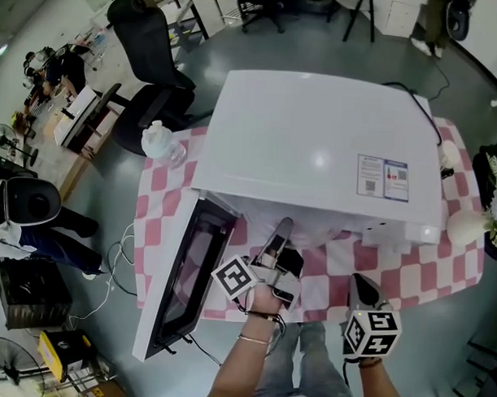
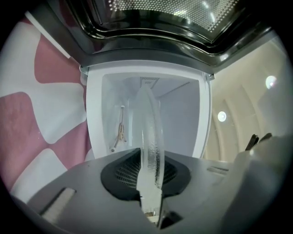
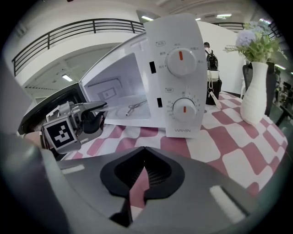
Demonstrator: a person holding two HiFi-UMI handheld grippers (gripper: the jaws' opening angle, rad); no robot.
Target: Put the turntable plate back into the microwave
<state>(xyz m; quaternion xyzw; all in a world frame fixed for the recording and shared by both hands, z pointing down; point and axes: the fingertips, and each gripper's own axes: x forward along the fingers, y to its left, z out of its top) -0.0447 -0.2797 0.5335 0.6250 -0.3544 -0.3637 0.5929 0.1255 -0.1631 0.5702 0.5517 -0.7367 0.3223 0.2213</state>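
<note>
White microwave (image 1: 315, 147) seen from above on a pink-and-white checked cloth (image 1: 409, 272), door (image 1: 185, 273) swung open to the left.

Gripping a clear glass plate (image 2: 150, 137) by its rim with the left gripper (image 1: 284, 227), jaws nearly together and pressed on the thin glass. Pointing level at the open cavity (image 2: 178, 109), tips just at the microwave's front edge. Plate seen edge-on in the left gripper view, running from the jaws toward the cavity mouth.

To the right and nearer the person, the right gripper (image 1: 359, 285), tilted down over the cloth in front of the microwave. Jaws shut, nothing between them, only cloth showing past them.

Hard to make out in the head view: the plate itself, being clear glass and mostly tucked under the microwave's top edge. Cannot tell whether its far edge is already inside the cavity or touches anything there. On the cavity floor, a thin metal piece (image 2: 120, 130), too small to identify. Two dials (image 3: 181, 61) on the front panel, visible only in the right gripper view. White vase (image 3: 253, 91) with flowers at the cloth's right end. Both forearms cut off by the bottom of the head view.
</note>
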